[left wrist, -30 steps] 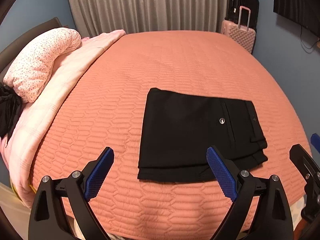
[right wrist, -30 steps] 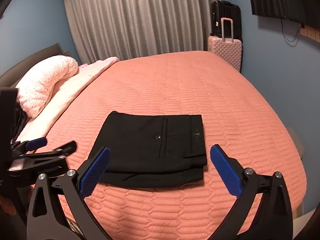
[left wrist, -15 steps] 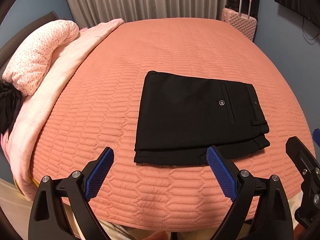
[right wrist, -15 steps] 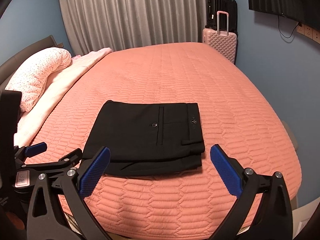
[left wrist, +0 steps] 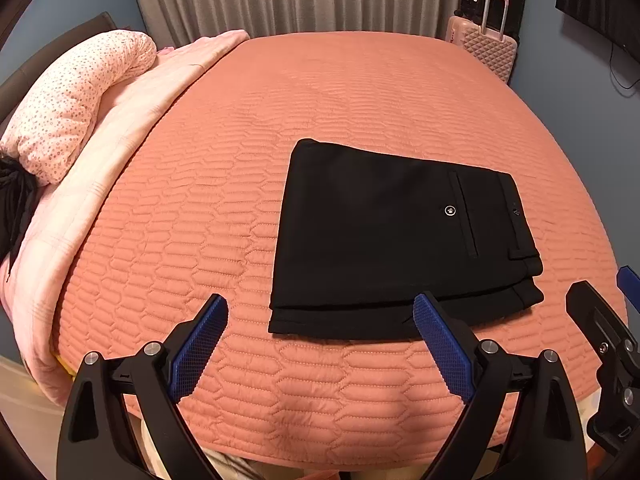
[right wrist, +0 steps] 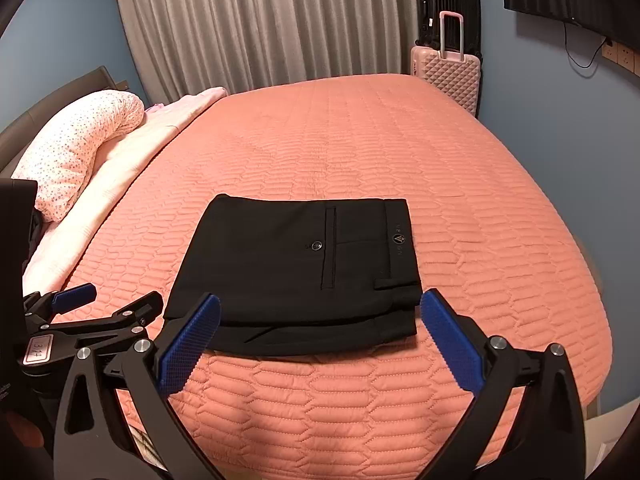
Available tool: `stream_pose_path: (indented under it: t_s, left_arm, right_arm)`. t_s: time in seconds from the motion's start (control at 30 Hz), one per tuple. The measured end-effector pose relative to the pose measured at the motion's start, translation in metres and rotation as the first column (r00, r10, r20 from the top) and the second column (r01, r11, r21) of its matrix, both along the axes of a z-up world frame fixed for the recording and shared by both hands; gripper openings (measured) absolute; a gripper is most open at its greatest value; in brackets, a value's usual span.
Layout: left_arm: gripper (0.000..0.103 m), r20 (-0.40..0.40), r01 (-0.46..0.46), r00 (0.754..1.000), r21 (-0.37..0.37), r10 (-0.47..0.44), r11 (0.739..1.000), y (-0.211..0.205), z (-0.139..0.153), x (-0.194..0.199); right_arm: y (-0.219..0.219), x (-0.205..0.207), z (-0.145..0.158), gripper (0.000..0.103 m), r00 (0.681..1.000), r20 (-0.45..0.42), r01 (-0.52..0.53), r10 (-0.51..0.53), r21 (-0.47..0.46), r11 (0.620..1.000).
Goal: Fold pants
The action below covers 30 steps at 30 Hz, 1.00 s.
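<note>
The black pants [left wrist: 384, 236] are seen lying folded into a compact rectangle on the salmon quilted bedspread [left wrist: 320, 92], toward the near edge of the bed. The waistband is turned to the right, where a back pocket button [left wrist: 450, 211] and a belt loop are shown; layered folded edges are stacked along the near side. In the right wrist view the same pants [right wrist: 288, 264] are shown, with a small logo on the waistband.

The left gripper [left wrist: 320, 320] is held above the near edge of the bed, its 2 blue-padded fingers [left wrist: 200, 344] spread wide with nothing between them. No contact with the fabric is made; the right pad overlaps the near edge of the pants only in the line of sight. The right gripper [right wrist: 320, 320] is likewise held wide open and empty, just short of the near edge of the pants. Each gripper is partly caught at the side of the other's view.

A pink dotted pillow [left wrist: 80, 100] and a pale pink blanket [left wrist: 132, 120] are laid along the left side of the bed. Grey curtains [right wrist: 272, 20] are hung behind, and a pink suitcase [right wrist: 448, 72] is stood at the far right corner, with a black suitcase [right wrist: 450, 8] behind it.
</note>
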<state>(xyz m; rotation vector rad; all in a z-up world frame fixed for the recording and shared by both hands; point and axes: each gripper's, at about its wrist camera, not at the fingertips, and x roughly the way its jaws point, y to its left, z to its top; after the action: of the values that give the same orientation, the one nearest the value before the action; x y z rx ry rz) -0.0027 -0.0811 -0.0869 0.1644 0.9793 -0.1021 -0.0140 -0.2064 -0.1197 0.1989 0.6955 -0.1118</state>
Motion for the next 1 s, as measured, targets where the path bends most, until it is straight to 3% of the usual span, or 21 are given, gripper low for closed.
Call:
stream_pose_path:
  t_s: [0.6,0.83,1.0]
  left_arm:
    - [0.091,0.045,-0.010,0.999,0.075,0.006,0.997,-0.007,0.005,-0.009]
    - [0.093,0.107,-0.013,0.994,0.075,0.005,0.997,-0.008,0.020,-0.012]
    - [0.093,0.081,0.011,0.997,0.063,-0.016,0.998,-0.009,0.020,-0.010]
  right_arm:
    - [-0.005,-0.005,0.002,0.098,1.000,0.011,0.012,-0.012,0.007,1.000]
    - [-0.009,-0.006,0.003,0.098,1.000,0.015,0.020,-0.020,0.013,1.000]
    - [-0.009,-0.007,0.005,0.098,1.000,0.019,0.020,-0.021,0.010,1.000]
